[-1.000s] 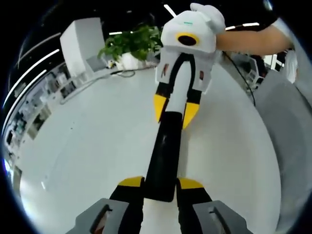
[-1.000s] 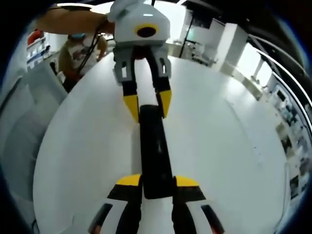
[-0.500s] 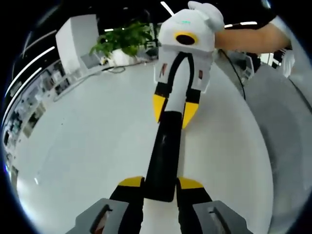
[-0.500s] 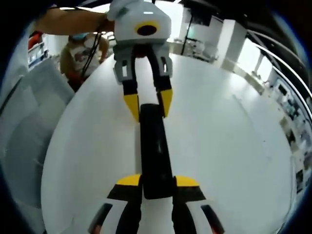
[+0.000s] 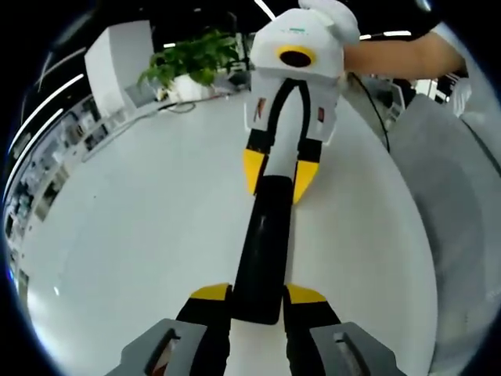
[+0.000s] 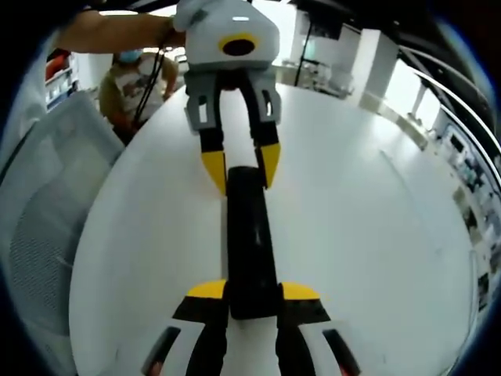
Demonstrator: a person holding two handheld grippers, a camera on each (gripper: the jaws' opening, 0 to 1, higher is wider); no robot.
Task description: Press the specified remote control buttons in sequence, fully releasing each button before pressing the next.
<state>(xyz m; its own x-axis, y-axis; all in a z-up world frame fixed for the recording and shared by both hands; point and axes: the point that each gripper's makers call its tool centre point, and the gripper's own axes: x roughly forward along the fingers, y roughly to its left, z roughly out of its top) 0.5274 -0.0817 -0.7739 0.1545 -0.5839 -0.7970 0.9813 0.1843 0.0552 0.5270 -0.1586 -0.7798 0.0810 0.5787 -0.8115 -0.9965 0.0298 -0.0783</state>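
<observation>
Little has changed in the last second: the black remote control (image 5: 264,251) stays pinched at both ends, left tongs (image 5: 258,296) on one, right tongs (image 6: 254,291) on the other, above the white table (image 5: 141,227). Its long axis runs tong to tong. No button press has begun, I judge.
</observation>
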